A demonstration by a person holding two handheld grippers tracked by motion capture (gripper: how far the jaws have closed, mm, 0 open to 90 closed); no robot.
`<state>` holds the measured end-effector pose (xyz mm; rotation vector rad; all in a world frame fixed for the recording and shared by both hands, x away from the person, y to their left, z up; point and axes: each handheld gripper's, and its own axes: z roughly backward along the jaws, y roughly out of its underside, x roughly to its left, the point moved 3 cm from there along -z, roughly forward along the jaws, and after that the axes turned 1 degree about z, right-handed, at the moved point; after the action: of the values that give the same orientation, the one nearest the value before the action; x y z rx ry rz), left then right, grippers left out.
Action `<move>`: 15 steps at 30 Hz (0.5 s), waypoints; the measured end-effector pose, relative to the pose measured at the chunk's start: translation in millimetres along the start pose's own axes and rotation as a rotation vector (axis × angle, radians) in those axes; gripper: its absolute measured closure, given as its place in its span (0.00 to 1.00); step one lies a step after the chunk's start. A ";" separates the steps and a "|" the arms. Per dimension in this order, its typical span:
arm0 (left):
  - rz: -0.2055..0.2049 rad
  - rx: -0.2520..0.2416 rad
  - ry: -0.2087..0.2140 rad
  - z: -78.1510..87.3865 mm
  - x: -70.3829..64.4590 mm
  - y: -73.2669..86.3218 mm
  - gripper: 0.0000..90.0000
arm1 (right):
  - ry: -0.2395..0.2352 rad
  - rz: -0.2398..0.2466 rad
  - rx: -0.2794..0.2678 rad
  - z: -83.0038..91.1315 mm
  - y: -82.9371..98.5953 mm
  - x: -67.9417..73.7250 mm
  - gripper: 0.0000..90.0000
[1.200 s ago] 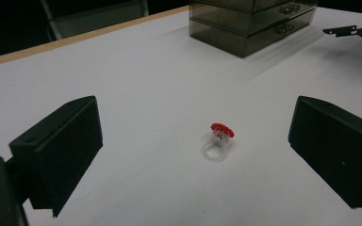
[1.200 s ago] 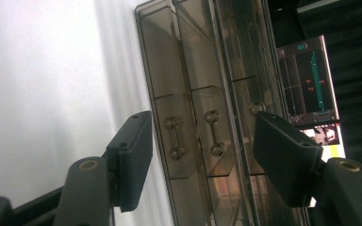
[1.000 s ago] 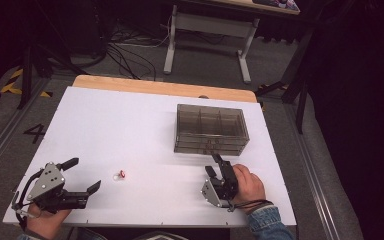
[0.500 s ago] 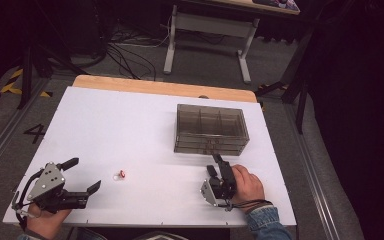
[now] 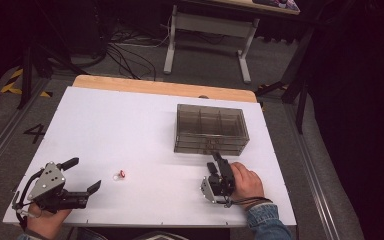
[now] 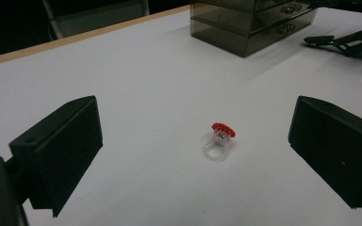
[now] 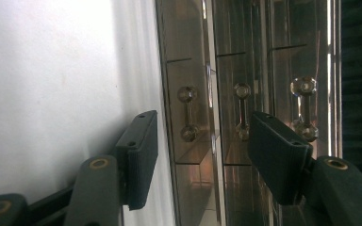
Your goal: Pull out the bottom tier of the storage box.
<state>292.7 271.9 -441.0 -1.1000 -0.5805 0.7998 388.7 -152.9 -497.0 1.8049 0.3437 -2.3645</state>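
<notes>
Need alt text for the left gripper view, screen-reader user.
A small clear ring with a red flower-like top lies on the white table, between and just beyond the wide-open black jaws of the left gripper. Farther back stands a smoky transparent drawer box, with the right gripper beside it.

A white table (image 5: 130, 120) bears a smoky drawer box (image 5: 211, 128) and a red-topped ring (image 5: 119, 175).

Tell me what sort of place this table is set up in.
Probably a lab or workshop for recording handling work: a white table on grey floor with cables, a metal-legged bench behind, and yellow-black hazard tape on the floor.
</notes>
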 end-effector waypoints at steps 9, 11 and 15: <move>0.004 0.001 0.002 -0.3 -0.7 0.0 0.05 | 0.001 0.009 0.003 -1.8 -0.2 1.0 0.53; 0.005 0.000 0.002 -0.4 -0.8 0.0 0.05 | 0.002 0.011 0.012 -2.3 -0.3 1.9 0.55; 0.008 0.003 0.005 -0.5 -1.1 0.2 0.05 | 0.007 0.017 0.035 -3.2 -0.4 3.0 0.57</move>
<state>292.4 270.8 -441.3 -1.1022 -0.5713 0.8045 390.8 -151.6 -500.7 1.8239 0.2881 -2.3685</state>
